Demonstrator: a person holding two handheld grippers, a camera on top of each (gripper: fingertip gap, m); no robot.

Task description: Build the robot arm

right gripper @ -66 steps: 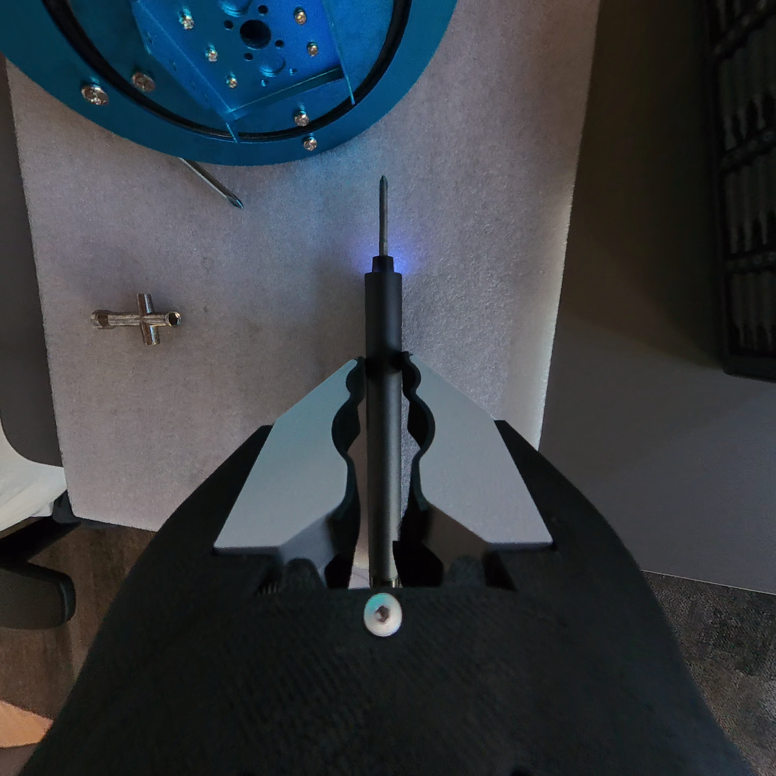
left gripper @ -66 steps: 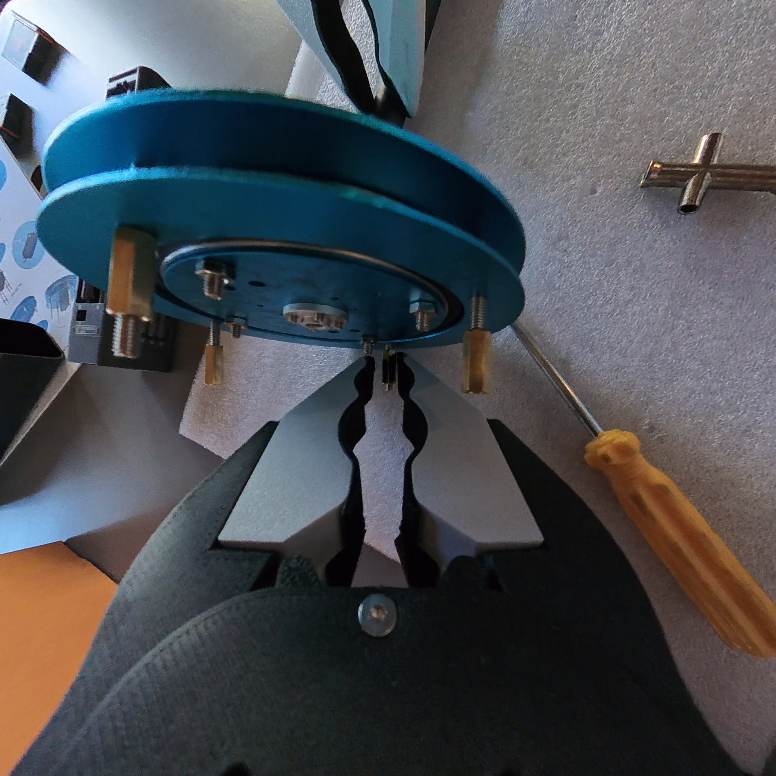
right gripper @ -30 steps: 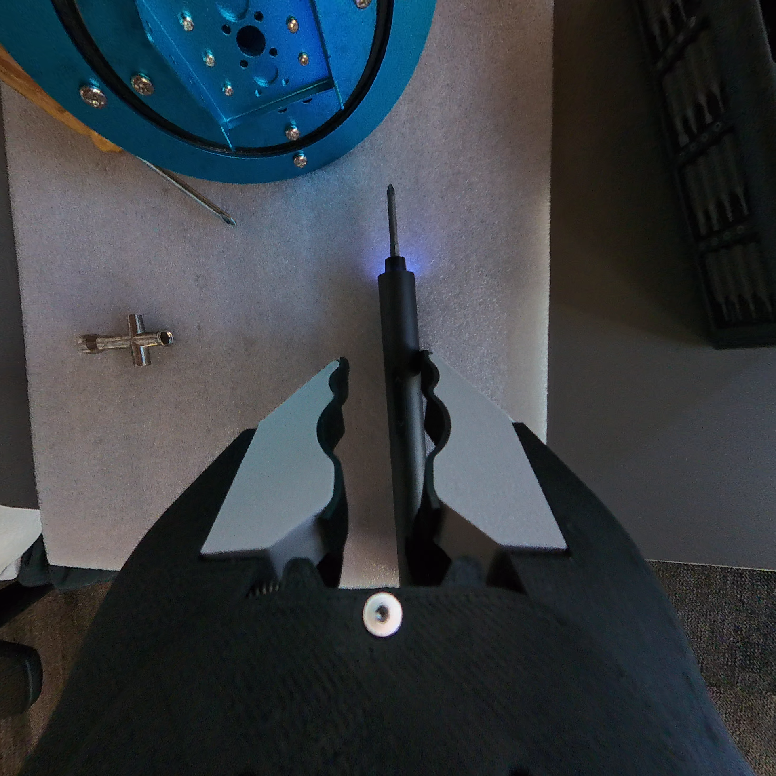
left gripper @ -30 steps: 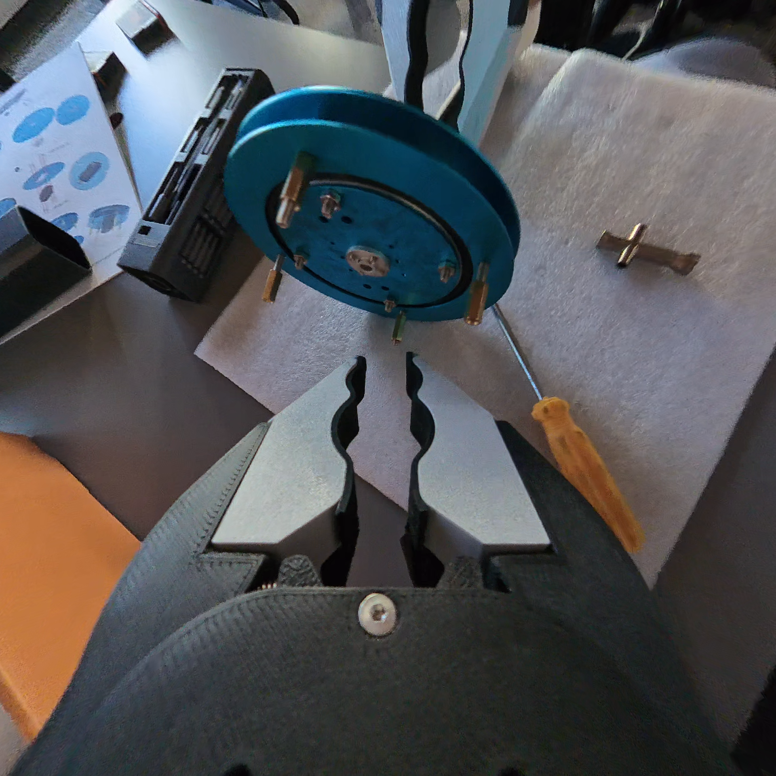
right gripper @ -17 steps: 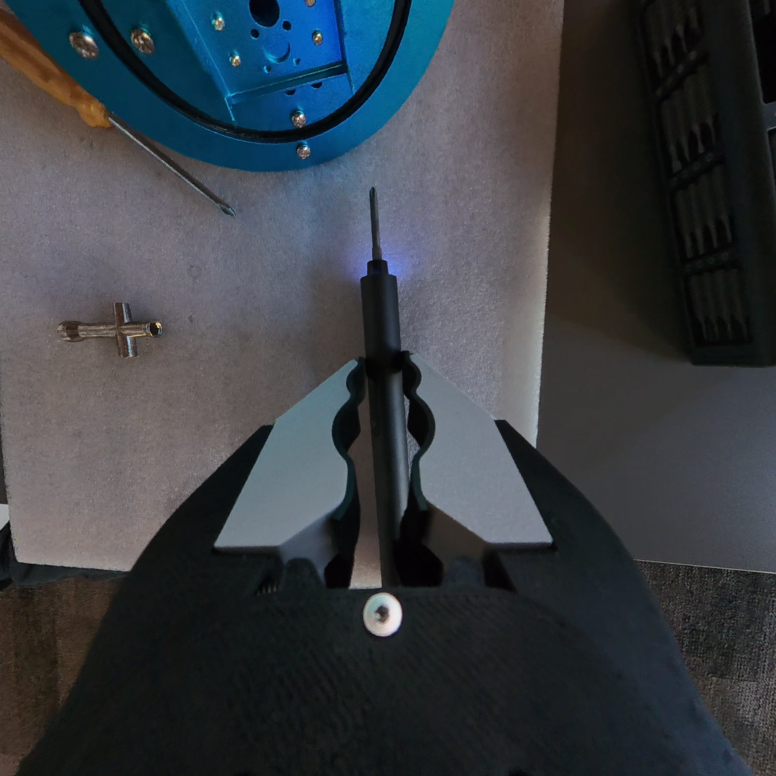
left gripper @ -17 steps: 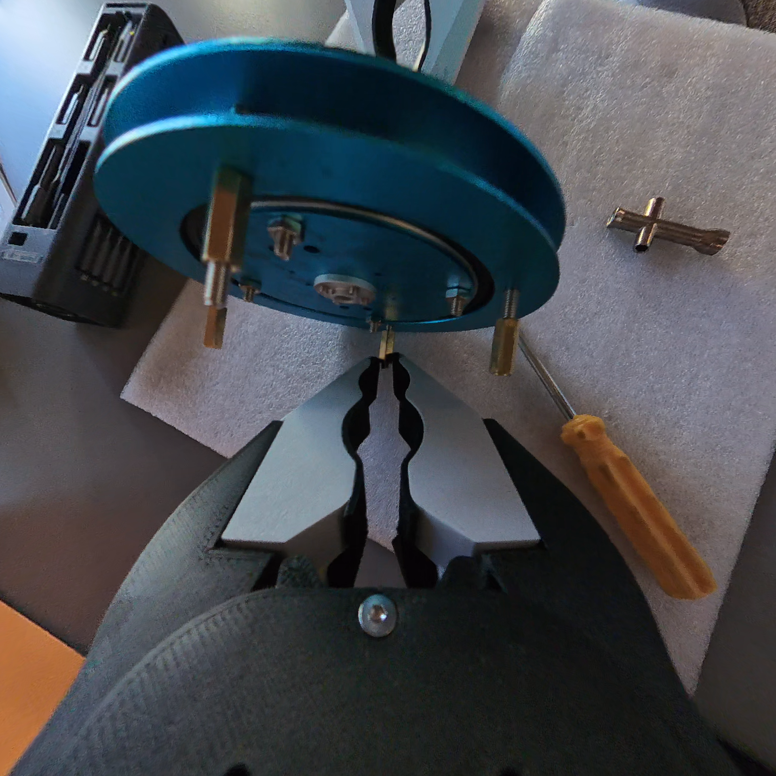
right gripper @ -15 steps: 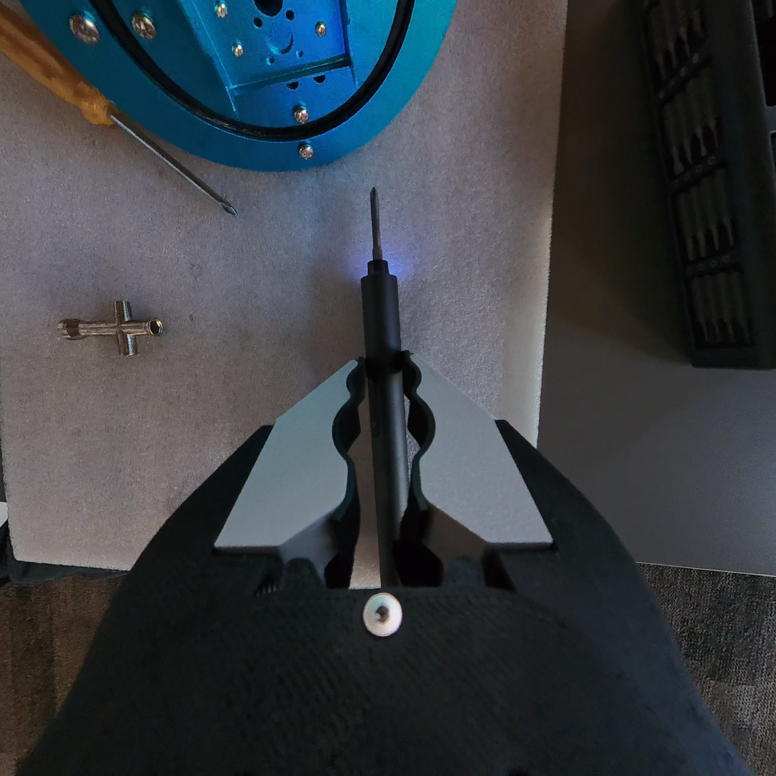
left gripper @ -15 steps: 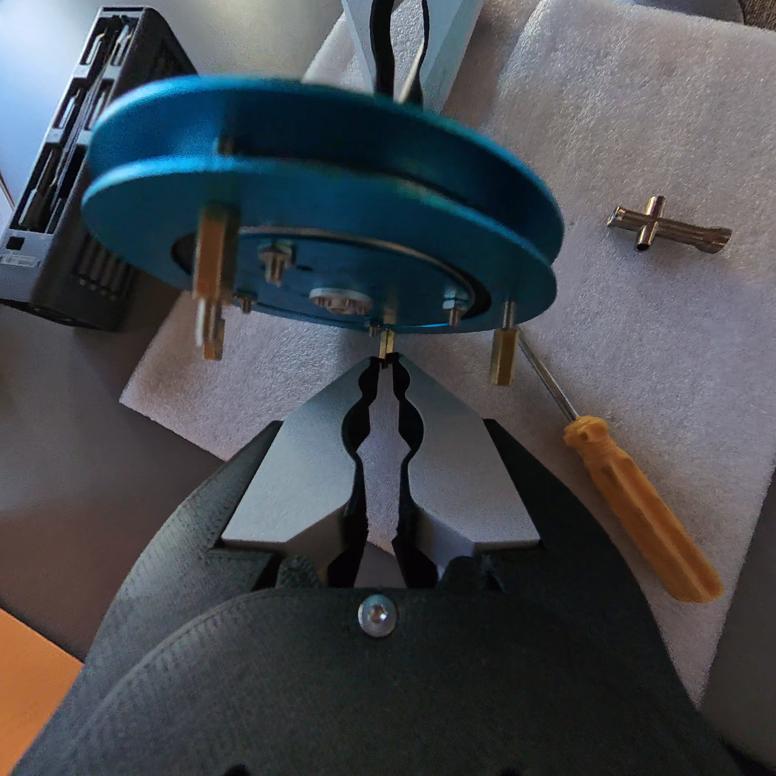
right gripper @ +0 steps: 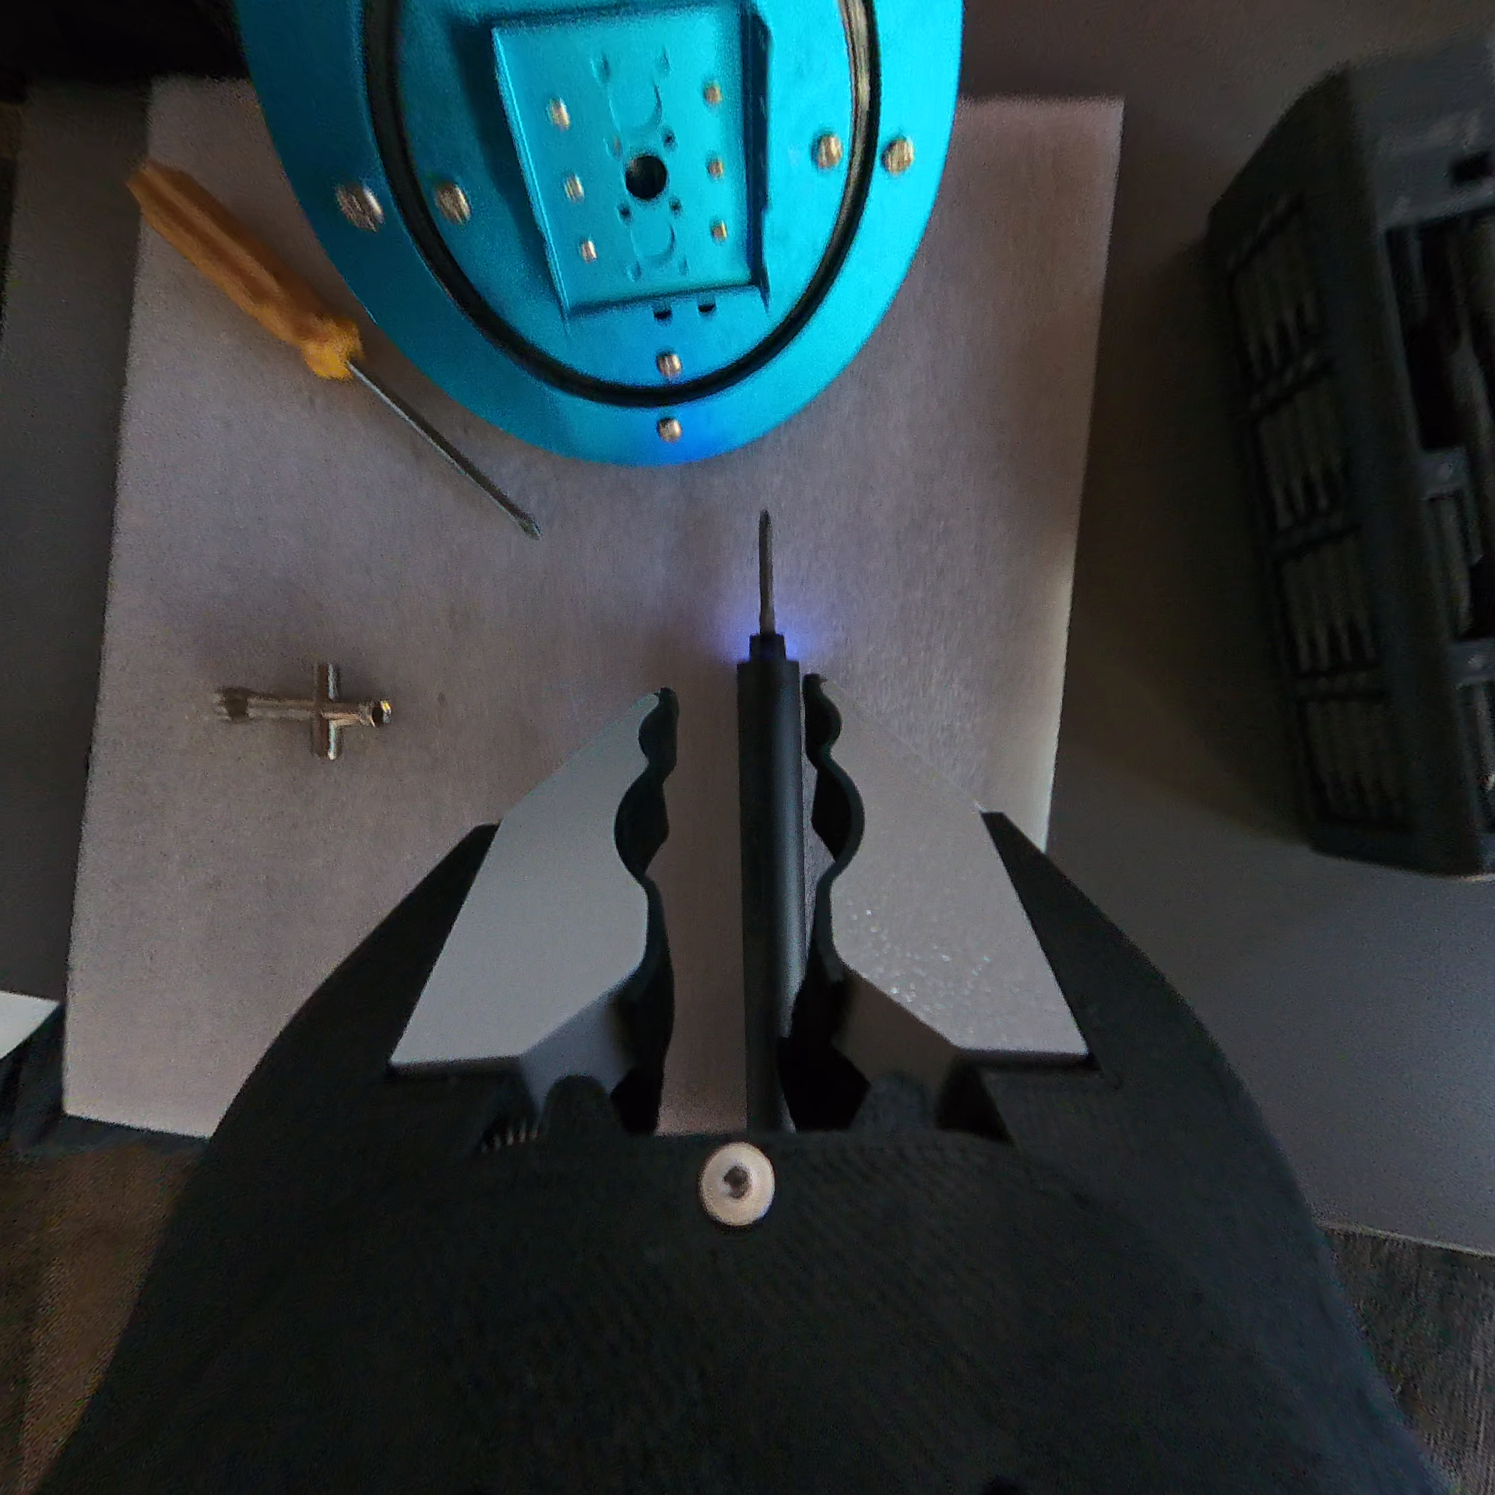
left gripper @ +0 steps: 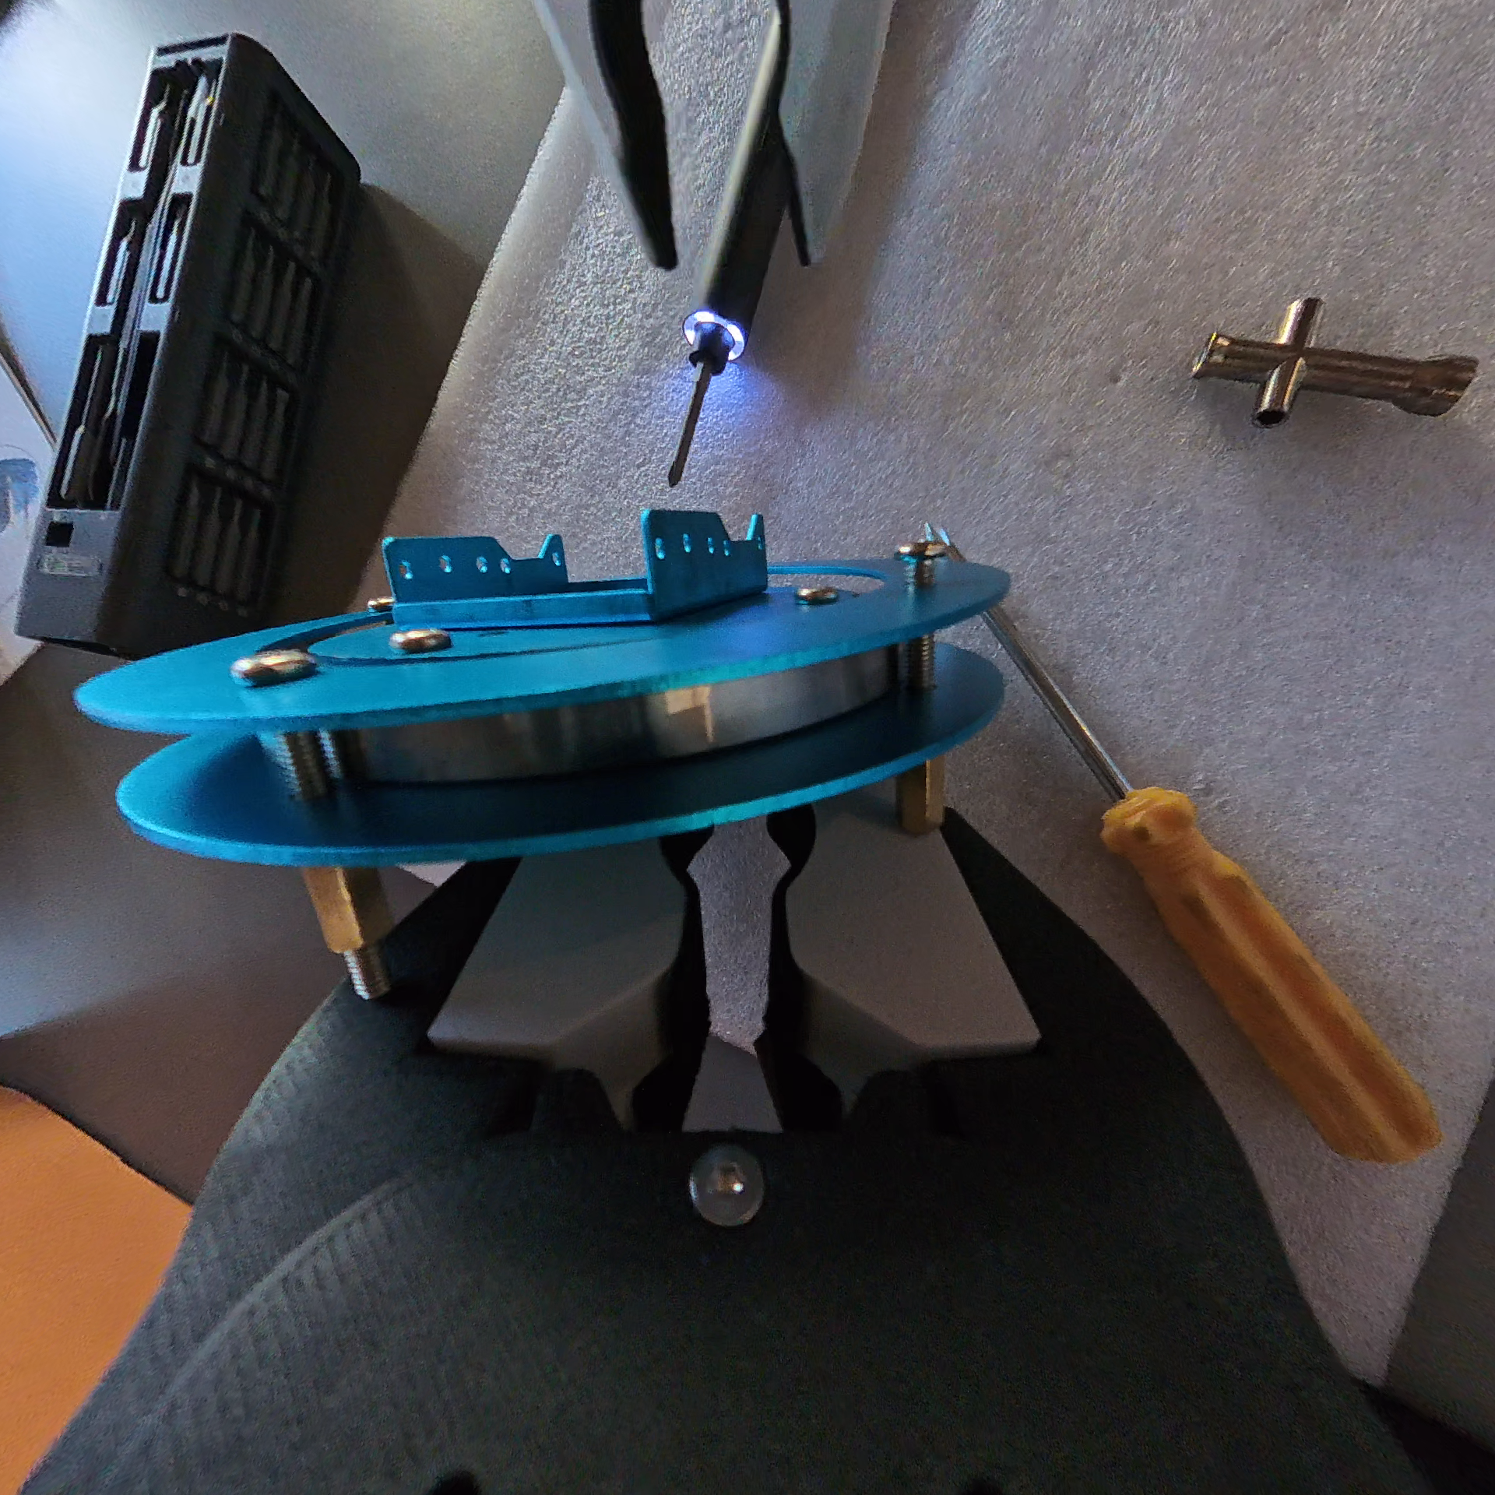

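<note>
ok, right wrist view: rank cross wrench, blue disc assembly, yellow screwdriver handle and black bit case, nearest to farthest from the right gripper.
1. cross wrench, left, level with the right gripper tips.
2. blue disc assembly, straight ahead.
3. black bit case, far right, and yellow screwdriver handle, upper left: too close to call.

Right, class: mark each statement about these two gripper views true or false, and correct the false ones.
1. The black powered screwdriver in the right gripper has a light glowing at its nose. True.
2. The yellow-handled screwdriver is clamped in the right gripper. False: it lies loose on the white foam pad.
3. The cross-shaped metal wrench lies on the foam pad. True.
4. The black screwdriver's bit is seated in a screw on the blue disc assembly. False: its tip stops short of the assembly and touches nothing.
</note>
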